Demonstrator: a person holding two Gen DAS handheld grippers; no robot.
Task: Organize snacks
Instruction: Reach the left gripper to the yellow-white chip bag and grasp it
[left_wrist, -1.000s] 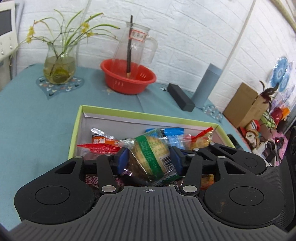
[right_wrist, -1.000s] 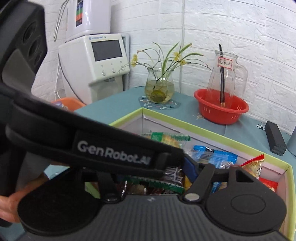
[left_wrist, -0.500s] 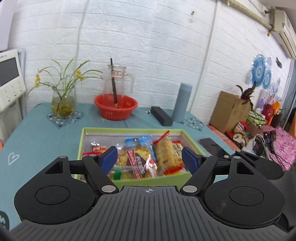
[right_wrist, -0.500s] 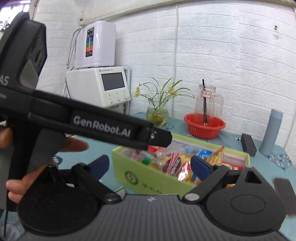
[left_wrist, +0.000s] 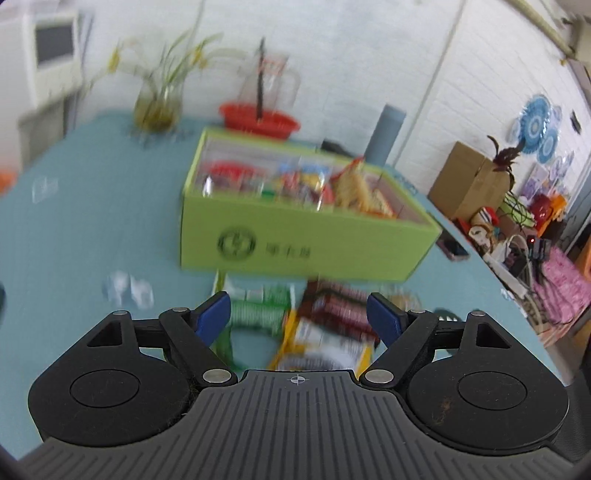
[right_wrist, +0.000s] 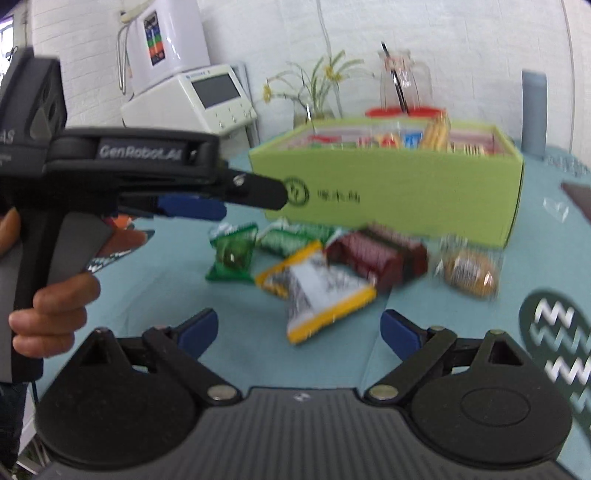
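A lime-green box (left_wrist: 306, 236) holding several wrapped snacks stands on the teal table. Loose snacks lie in front of it: green packets (right_wrist: 231, 254), a yellow-and-white packet (right_wrist: 317, 288), a dark red pack (right_wrist: 376, 254) and a brown cake in clear wrap (right_wrist: 469, 273). My left gripper (left_wrist: 299, 314) hovers over the green packets (left_wrist: 258, 314) and the dark red pack (left_wrist: 340, 306); its jaws are opening, with nothing between them. My right gripper (right_wrist: 299, 328) stands open and empty just short of the yellow-and-white packet. In the right wrist view the left gripper (right_wrist: 251, 201) shows side-on, held by a hand (right_wrist: 51, 314).
Behind the box stand a vase of flowers (left_wrist: 159, 99), a red basin (left_wrist: 258, 120) with a glass jug, and a grey bottle (left_wrist: 386, 134). A white machine (right_wrist: 207, 96) is at the back left. A phone (left_wrist: 452, 249) lies near the right table edge.
Both grippers have drawn back from over the box to the loose snacks in front of it. The left one held a green-wrapped cake a second ago; both are now open and empty.
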